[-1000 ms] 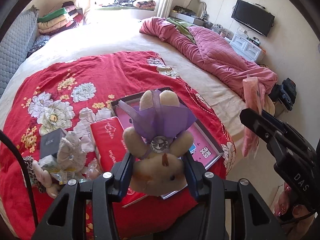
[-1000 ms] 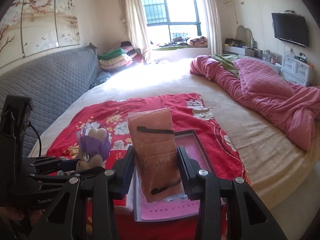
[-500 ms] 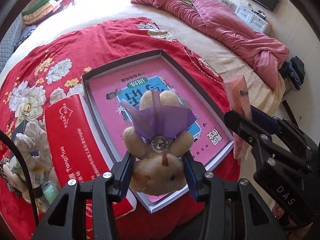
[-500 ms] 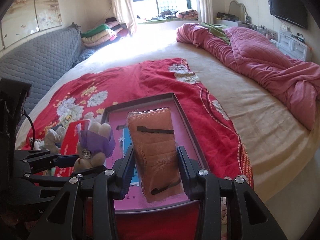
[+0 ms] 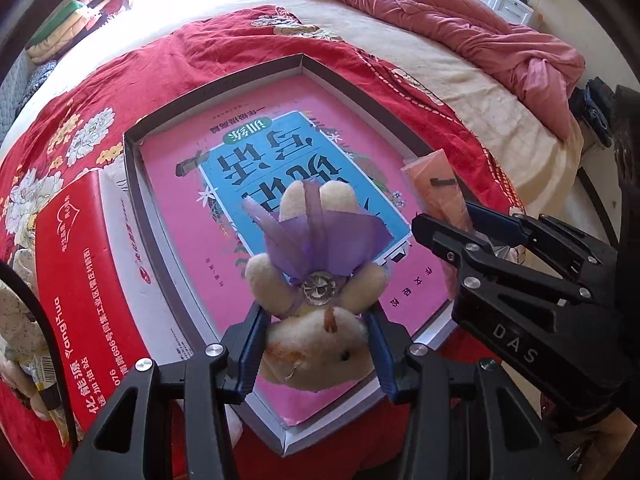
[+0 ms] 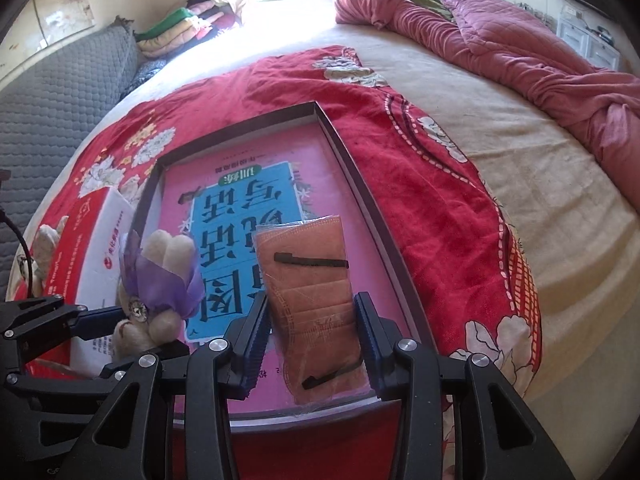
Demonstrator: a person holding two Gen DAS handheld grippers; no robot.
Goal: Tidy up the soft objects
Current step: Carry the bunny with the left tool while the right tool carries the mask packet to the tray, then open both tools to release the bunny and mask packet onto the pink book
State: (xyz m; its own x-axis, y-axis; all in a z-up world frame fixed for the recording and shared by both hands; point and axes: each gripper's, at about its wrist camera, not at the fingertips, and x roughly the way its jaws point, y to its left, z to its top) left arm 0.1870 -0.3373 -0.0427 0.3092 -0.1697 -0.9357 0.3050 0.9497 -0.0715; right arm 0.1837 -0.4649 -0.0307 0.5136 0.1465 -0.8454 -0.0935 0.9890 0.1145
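Lowered since a second ago, the plush bear (image 5: 316,320) clamped in the left gripper (image 5: 316,344) and the packaged mask (image 6: 316,312) pinched in the right gripper (image 6: 312,336) are now held close over the near end of the tray (image 5: 132,168); release seems next.

The plush toy (image 5: 316,336) was cream with a sheer purple ribbon and a silvery stud, and the packet (image 6: 314,304) was salmon-orange with black straps showing through clear wrap. The shallow box (image 6: 362,184) had grey walls and held a pink book (image 5: 256,152) with a blue panel and dark characters. The blanket (image 6: 432,208) was red with white and yellow flowers, the carton (image 5: 84,292) red and white, the quilt (image 6: 520,52) rose-pink.
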